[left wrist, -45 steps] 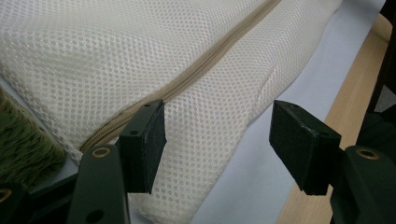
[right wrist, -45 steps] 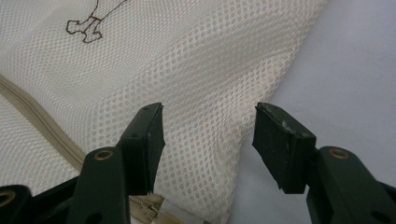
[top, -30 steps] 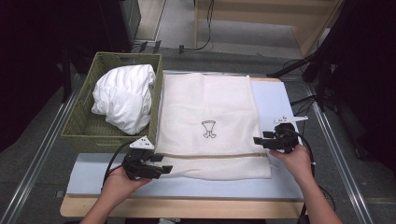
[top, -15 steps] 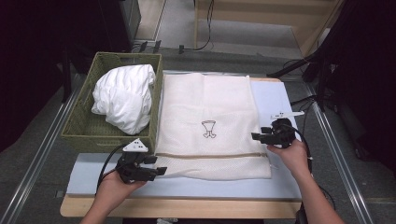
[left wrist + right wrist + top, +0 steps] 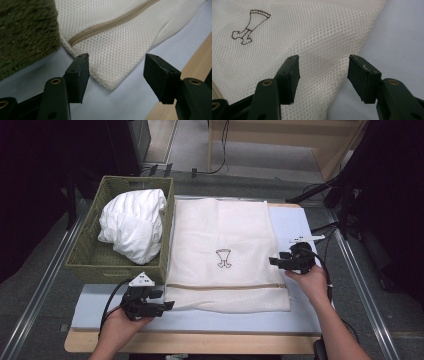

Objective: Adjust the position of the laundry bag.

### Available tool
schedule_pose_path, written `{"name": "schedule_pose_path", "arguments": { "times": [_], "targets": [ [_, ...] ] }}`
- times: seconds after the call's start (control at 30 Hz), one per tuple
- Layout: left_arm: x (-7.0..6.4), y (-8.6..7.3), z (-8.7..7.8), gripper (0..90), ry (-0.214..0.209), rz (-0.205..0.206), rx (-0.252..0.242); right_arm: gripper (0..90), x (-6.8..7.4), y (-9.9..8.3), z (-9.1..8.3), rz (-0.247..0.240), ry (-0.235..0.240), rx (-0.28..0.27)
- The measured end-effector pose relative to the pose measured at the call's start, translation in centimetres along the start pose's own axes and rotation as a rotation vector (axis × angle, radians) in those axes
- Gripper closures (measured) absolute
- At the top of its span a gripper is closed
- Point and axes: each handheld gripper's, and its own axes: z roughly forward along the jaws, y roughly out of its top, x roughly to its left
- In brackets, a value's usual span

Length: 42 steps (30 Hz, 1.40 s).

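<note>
- High view: a cream mesh laundry bag [image 5: 225, 255] lies flat on the pale mat [image 5: 300, 220] that covers the counter, reaching from the far edge almost to the near one. A small brown emblem [image 5: 224, 258] sits near its middle, and a tan zipper [image 5: 225, 285] runs across it close to the near end.
- High view: a green woven basket [image 5: 85, 255] stands at the counter's left edge, touching the bag's left side, with a bundled white cloth [image 5: 134, 224] inside.
- High view: the left gripper [image 5: 167, 305], held in the person's left hand [image 5: 117, 327], sits at the bag's near left corner. The right gripper [image 5: 272, 261], in the right hand [image 5: 310, 282], is at the bag's right edge, pointing left toward the emblem.
- Left gripper view: the jaws are spread wide with nothing between the pads. The bag's near left corner [image 5: 110, 82] lies on the mat just ahead of them, in line with the gap; the zipper [image 5: 112, 25] runs beyond, the basket wall [image 5: 25, 32] is at the left, and the bare wooden counter edge [image 5: 197, 57] is at the right.
- Right gripper view: the jaws stand apart, gripping nothing. One pad is over the mesh, the other over the mat [image 5: 402, 37], so the bag's right edge [image 5: 352, 72] runs between them. The emblem [image 5: 249, 26] shows farther off.
</note>
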Motion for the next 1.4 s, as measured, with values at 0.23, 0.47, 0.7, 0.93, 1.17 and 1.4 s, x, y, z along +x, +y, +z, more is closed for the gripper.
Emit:
{"name": "schedule_pose_path", "arguments": {
  "times": [0.23, 0.47, 0.7, 0.93, 1.17, 1.4],
  "targets": [
    [0.8, -0.5, 0.9, 38.0, 0.040, -0.060, 0.027, 43.5, -0.3, 0.4, 0.5, -0.009, -0.011, -0.005],
    [0.6, -0.5, 2.0, 36.8, 0.058, -0.053, 0.041, 43.1, -1.0, 0.7, 1.8, 0.020, -0.012, -0.011],
    [0.2, -0.7, 2.3, 38.8, 0.070, -0.062, 0.011, 43.1, -1.6, 1.4, 3.2, 0.018, -0.061, 0.005],
    [-0.4, -0.5, 2.5, 50.7, 0.119, -0.064, 0.020, 57.1, -2.0, 1.6, 4.2, 0.088, -0.058, 0.042],
    [-0.5, -0.2, 2.7, 65.7, 0.122, -0.084, 0.034, 72.7, -1.5, 1.7, 4.5, 0.058, -0.100, 0.058],
    [-0.6, 0.0, 2.9, 80.5, 0.106, -0.073, 0.050, 85.8, -1.6, 1.9, 4.5, 0.071, -0.100, 0.080]
  ]
}}
